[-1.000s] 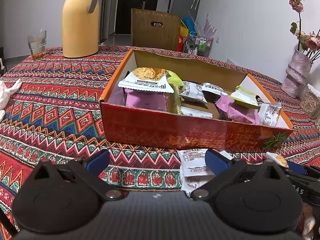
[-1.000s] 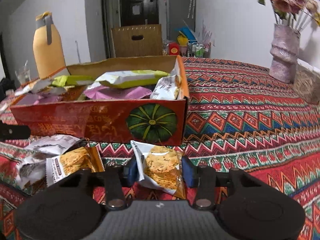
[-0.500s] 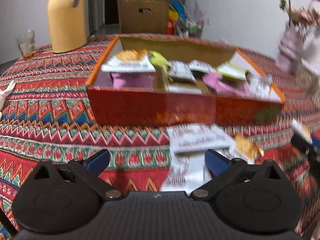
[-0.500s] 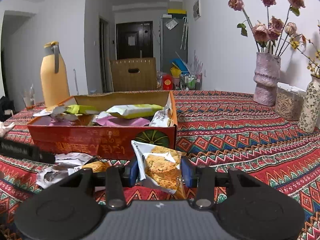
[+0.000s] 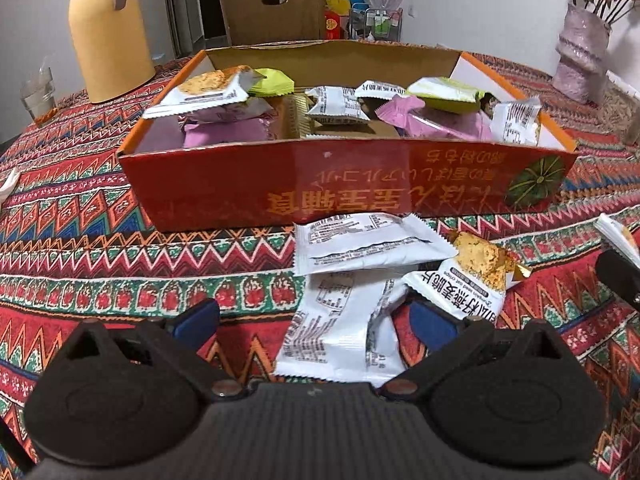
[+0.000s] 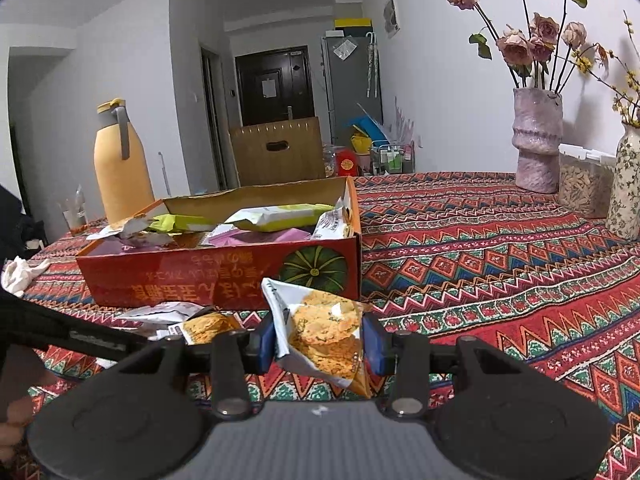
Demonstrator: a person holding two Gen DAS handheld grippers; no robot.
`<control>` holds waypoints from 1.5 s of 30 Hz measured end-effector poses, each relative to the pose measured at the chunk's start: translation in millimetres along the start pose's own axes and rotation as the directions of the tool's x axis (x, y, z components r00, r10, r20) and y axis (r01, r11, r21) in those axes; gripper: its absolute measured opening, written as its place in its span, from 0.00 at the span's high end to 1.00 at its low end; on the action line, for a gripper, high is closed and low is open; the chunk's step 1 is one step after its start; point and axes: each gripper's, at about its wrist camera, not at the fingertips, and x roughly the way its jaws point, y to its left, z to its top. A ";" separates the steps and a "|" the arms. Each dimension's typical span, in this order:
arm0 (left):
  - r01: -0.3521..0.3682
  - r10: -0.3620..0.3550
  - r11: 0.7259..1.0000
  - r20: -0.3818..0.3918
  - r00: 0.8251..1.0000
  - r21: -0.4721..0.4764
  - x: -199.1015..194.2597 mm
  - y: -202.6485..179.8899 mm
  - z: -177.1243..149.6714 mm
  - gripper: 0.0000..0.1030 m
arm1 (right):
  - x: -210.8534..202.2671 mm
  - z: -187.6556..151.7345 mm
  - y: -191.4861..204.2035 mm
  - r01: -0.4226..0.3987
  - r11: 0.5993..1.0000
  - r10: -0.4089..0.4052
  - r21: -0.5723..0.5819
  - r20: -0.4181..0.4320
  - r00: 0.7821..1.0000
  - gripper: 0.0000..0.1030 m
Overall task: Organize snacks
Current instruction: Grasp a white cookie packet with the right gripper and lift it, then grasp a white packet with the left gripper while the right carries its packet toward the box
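1. The cracker packet [image 6: 326,334] is pinched between the blue pads of the right claw [image 6: 320,340], standing upright off the bench [image 6: 500,260], just in front of the orange box [image 6: 192,276] at its pumpkin-print corner.
2. So the step in hand looks like the carry: one snack picked, not yet in the box. Next it wants lifting over the near wall and letting go where there is room among the pink and green packets; the right-hand end already looks full, so a spot nearer the middle seems safer.
3. Over to the left claw [image 5: 316,320]: jaws wide, nothing gripped. A white packet [image 5: 340,332] lies on the cloth between its pads, one more white packet [image 5: 360,240] just beyond against the box front, and a printed cracker packet [image 5: 468,280] overlapping the right pad.
4. That reads as a pick being lined up; closing on the flat white packet calls for getting low and squeezing its crinkled edge.
5. Pose: the left claw tilts steeply down at the pile; the right points nearly level toward the box. Fingers of a hand [image 6: 12,420] show at the right view's left edge.
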 end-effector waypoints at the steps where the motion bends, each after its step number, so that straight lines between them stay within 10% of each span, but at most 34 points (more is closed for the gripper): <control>1: -0.014 0.014 1.000 -0.003 1.000 0.003 2.7 -1.5 -0.8 0.00 | -0.2 -1.2 -0.4 -0.004 1.000 0.004 0.002 0.000 1.000 0.58; 8: -0.012 0.012 1.000 0.007 1.000 -0.017 2.1 -1.1 -2.1 0.02 | -1.3 -3.4 1.5 -0.022 1.000 0.022 0.005 0.000 1.000 0.58; 16: 0.033 -0.033 0.999 0.037 0.999 -0.004 -12.0 -6.9 -6.9 0.48 | -2.7 -4.4 4.7 -0.024 1.000 0.024 -0.003 -0.002 1.000 0.58; 45: 0.064 -0.056 0.997 0.226 0.973 -0.031 -85.6 6.2 -21.8 0.50 | -36.1 5.9 24.9 -0.014 0.998 0.018 -0.057 0.073 0.997 0.58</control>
